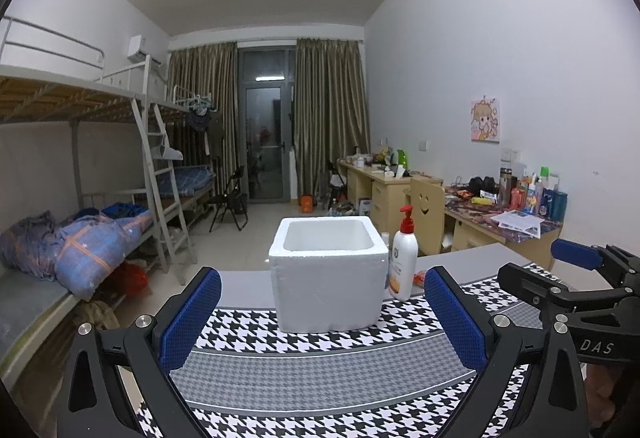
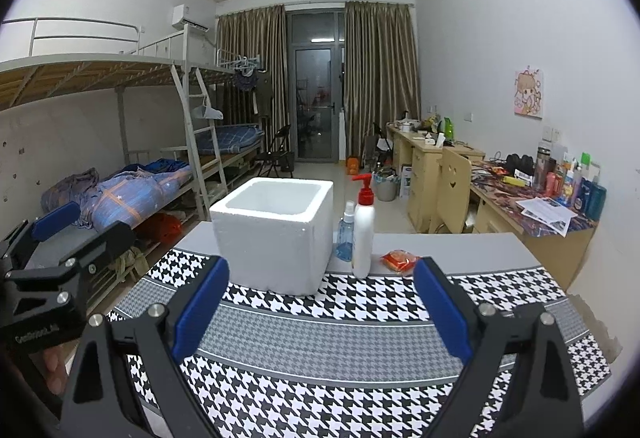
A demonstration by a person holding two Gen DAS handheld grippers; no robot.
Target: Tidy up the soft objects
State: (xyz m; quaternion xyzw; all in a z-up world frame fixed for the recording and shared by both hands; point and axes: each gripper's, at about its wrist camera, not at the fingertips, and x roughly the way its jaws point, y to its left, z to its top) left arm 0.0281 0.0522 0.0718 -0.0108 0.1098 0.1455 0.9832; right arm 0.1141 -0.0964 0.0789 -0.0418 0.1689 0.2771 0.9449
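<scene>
Soft orange packet point(image 2: 399, 261) sits on the tabletop point(image 2: 480, 250) right of the lotion bottle point(image 2: 363, 234), foam box point(image 2: 276, 234) looks empty, both left gripper point(image 1: 322, 314) and right gripper point(image 2: 320, 308) spread wide, holding nothing — task looks unstarted.

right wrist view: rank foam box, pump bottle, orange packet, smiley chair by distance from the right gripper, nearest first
From the right gripper:
1. Foam box, ahead, slightly left, on the mat.
2. Orange packet and pump bottle, ahead, slightly right at the mat's far edge; too close to call.
3. Smiley chair, far right, off the table by the desks.
</scene>
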